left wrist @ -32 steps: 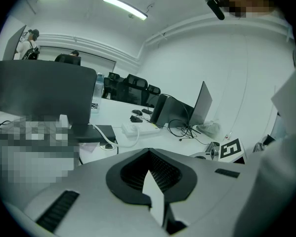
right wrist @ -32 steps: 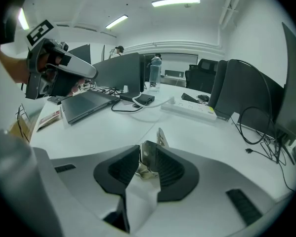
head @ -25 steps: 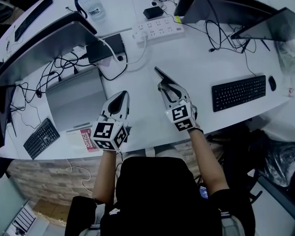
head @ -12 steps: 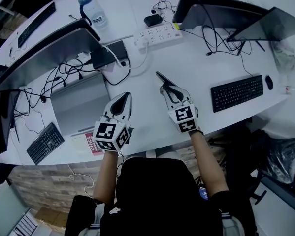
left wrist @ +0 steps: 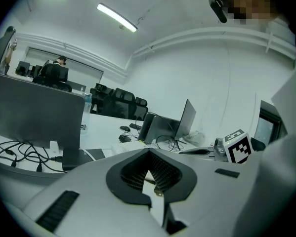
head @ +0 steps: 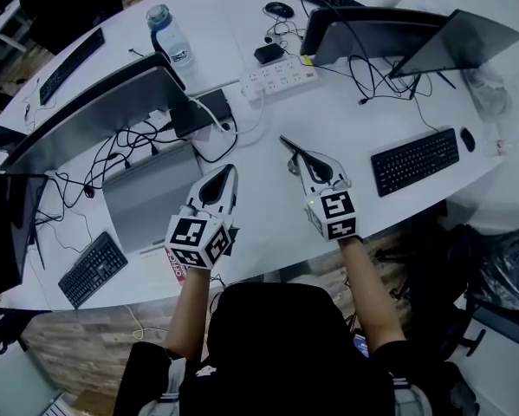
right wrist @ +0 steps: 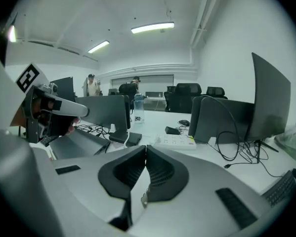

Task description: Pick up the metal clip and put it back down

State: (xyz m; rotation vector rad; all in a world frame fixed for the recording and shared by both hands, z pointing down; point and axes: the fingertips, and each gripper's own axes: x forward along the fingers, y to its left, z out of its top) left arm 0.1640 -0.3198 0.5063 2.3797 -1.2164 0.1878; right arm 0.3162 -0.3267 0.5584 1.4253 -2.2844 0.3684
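At the near edge of the table (head: 259, 211), both grippers hang side by side over the white top. On the left gripper (head: 230, 170) the fingers (left wrist: 133, 174) are pressed together with nothing in them. On the right gripper (head: 292, 147) the fingers (right wrist: 125, 174) have just been closing and now sit tip to tip, with nothing showing between them either. Honestly can't spot the metal clip in any view. A black keyboard (head: 415, 161) lies to the right of the right gripper, and a silver laptop (head: 146, 193) to the left of the left one. Farther back is a white power strip (head: 281, 76), then a water bottle (head: 170, 37) far left.
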